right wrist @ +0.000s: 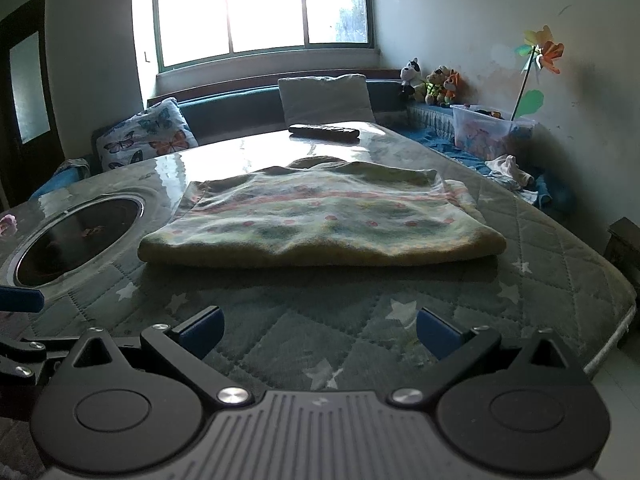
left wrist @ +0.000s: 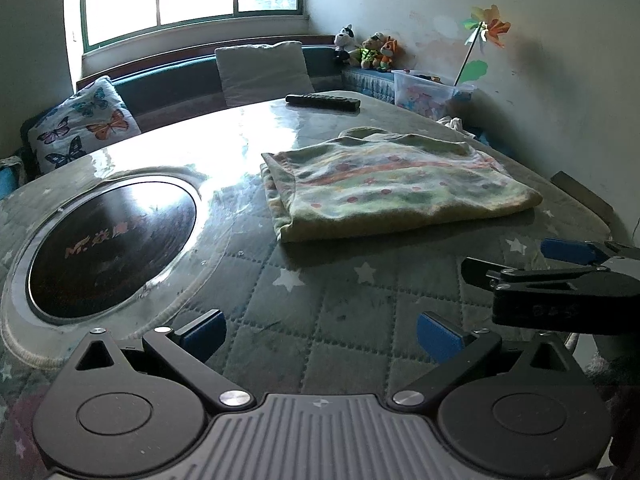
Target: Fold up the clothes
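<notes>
A folded yellow-green garment (left wrist: 392, 188) with pink dotted stripes lies flat on the quilted star-pattern table cover (left wrist: 320, 304); it also shows in the right wrist view (right wrist: 320, 220). My left gripper (left wrist: 320, 336) is open and empty, over the cover short of the garment and to its left. My right gripper (right wrist: 320, 334) is open and empty, over the cover in front of the garment's near fold. The right gripper's blue-padded fingers (left wrist: 568, 250) show at the right edge of the left wrist view.
A round dark induction hob (left wrist: 108, 248) is set into the table on the left. A black remote (left wrist: 324, 101) lies at the far edge. A bench with cushions (left wrist: 264, 68), plush toys (left wrist: 368, 52) and a plastic box (left wrist: 428, 92) stands behind; loose clothes (right wrist: 516, 180) lie right.
</notes>
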Demonstrator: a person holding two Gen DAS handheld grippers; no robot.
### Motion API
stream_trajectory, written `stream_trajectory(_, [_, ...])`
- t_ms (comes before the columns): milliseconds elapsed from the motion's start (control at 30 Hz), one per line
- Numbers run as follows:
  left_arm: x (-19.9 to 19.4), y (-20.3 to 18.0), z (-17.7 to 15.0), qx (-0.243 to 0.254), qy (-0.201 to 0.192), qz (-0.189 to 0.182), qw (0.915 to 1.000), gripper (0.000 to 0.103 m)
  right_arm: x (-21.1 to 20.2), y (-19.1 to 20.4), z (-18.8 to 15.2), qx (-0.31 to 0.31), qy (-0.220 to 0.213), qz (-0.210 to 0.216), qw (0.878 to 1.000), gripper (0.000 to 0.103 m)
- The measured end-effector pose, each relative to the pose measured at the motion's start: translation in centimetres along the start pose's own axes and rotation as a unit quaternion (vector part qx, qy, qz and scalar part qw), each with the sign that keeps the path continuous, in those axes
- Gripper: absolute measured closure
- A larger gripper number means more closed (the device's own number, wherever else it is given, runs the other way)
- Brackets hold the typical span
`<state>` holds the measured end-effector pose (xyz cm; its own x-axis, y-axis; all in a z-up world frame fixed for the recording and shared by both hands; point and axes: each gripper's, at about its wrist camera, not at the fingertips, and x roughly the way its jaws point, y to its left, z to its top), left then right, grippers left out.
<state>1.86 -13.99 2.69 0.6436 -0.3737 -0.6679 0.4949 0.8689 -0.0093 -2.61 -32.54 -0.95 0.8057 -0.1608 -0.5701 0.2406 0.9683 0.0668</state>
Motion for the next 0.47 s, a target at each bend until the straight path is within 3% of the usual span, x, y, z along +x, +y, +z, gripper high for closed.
stream_trajectory(467, [1.1, 0.0, 1.1, 0.008, 0.000, -0.007, 0.9999, 0.000, 1.2, -0.2, 0.8, 0.004, 0.005, -0.006, 1.000, 0.000])
